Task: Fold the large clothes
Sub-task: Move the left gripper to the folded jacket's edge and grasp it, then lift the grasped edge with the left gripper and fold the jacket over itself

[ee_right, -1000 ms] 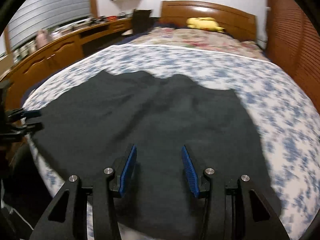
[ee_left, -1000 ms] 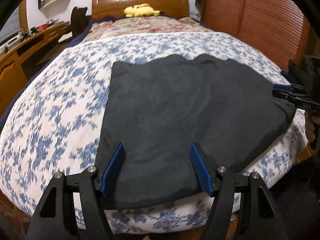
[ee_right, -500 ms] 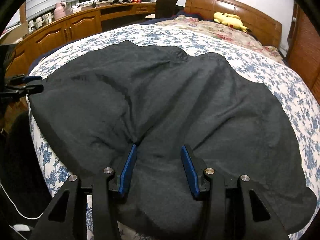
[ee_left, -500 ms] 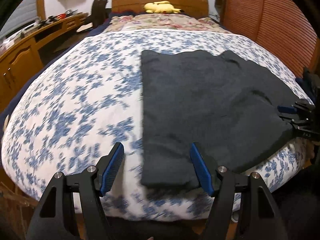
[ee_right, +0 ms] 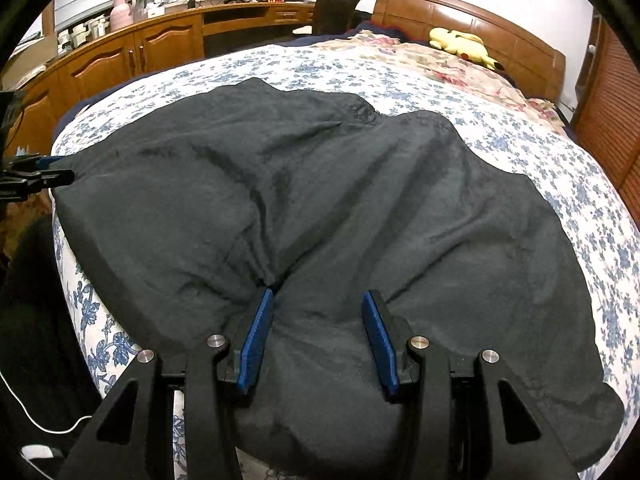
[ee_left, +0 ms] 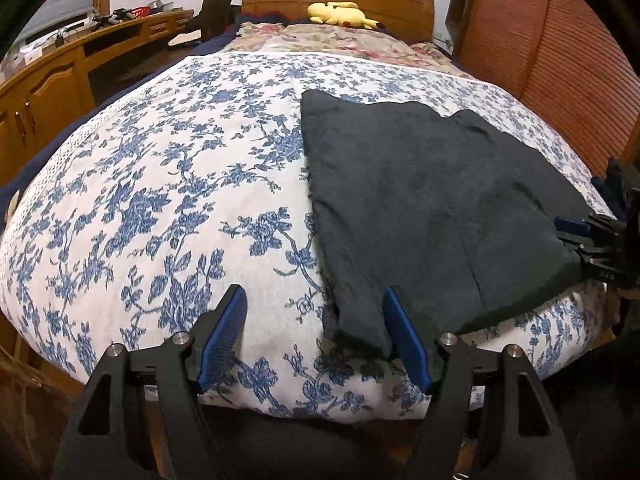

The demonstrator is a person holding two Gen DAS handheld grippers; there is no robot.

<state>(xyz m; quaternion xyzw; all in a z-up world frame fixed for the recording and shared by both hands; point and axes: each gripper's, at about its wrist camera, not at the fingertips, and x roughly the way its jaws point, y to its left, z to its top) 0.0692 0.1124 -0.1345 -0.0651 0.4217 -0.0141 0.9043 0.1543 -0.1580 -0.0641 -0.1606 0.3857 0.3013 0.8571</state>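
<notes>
On the bed (ee_left: 160, 184), the garment (ee_left: 420, 208) is now seen offset to the right of the left tool (ee_left: 316, 336); a second ago it filled the space between that tool's pads. The left tool has been shifted to the garment's near-left corner, judged as lining up on a corner for a fold. Left jaws are spread wide, nothing clamped; the corner lies just inside the right pad, bedspread under the rest. In the right wrist view, the right tool (ee_right: 316, 332) is set low over the near hem, jaws half apart, with cloth bunched between the pads (ee_right: 258, 336); a firm clamp cannot be confirmed.
</notes>
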